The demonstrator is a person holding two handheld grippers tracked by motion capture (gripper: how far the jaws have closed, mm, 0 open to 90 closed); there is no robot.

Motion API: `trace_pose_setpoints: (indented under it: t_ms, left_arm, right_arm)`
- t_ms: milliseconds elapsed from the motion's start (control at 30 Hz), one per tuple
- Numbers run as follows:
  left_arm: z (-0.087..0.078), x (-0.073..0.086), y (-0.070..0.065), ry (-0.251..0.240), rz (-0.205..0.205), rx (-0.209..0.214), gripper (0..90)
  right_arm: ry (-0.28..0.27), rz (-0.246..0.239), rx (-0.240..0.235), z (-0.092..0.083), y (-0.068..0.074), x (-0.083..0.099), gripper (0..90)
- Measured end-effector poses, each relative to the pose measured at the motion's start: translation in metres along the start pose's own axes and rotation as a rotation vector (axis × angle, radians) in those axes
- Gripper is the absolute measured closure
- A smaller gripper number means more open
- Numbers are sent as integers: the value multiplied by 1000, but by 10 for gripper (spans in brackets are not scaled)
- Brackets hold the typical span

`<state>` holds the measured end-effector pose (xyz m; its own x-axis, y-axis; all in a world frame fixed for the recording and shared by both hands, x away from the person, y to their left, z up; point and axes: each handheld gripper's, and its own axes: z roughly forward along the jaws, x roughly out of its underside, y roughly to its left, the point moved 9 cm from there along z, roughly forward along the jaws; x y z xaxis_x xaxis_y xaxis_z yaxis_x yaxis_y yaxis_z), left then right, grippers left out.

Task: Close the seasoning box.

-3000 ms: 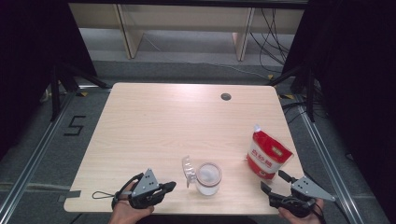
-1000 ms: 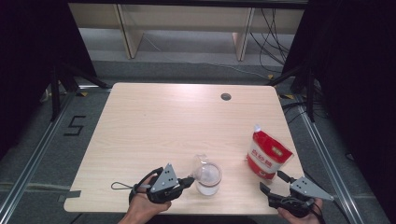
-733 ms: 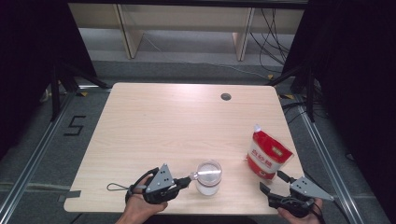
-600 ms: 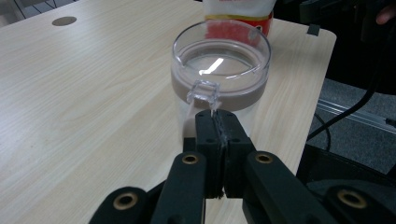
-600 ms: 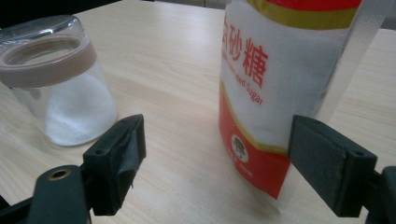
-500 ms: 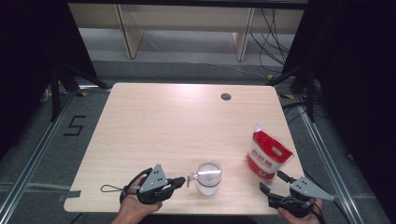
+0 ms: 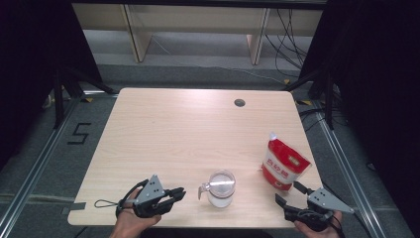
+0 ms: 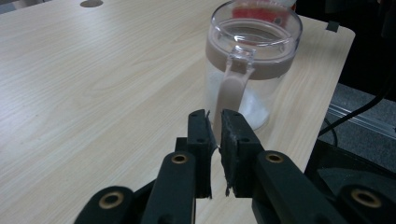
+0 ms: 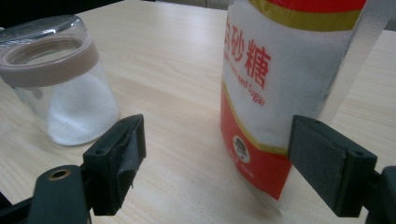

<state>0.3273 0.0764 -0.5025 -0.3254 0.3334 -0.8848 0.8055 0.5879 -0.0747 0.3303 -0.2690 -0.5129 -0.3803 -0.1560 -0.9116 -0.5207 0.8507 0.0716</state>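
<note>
A clear lidded jar [image 7: 221, 188] with a beige rim and handle holds white granules and stands near the table's front edge. My left gripper [image 7: 181, 193] lies just left of it, apart from the handle. In the left gripper view the jar [image 8: 252, 70] stands beyond my left gripper [image 8: 215, 126], whose jaws have just been opening to a narrow gap with nothing between them. A red and white sugar pouch [image 7: 283, 166] stands upright at the right. My right gripper [image 7: 287, 192] sits open in front of it. The pouch [image 9: 280, 93] and the jar [image 9: 60, 84] show beyond its wide jaws.
The light wooden table [image 7: 173, 129] has a round cable hole [image 7: 239, 102] near its far edge. Both hands rest at the front edge. Dark curtains flank the table, with wooden shelving legs and cables on the floor behind it.
The jar's lid, raised three seconds ago, now lies flat on the jar. My left gripper has drawn back to the left, away from the jar. The right gripper has not moved.
</note>
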Motion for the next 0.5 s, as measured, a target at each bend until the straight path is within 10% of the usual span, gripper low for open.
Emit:
trace_pose_setpoints:
  t_ms: [500]
  left_arm:
    - [-16,18,14,14,-39,-37,727]
  right_arm:
    - [-7,-38,19,0,-4,-1,202]
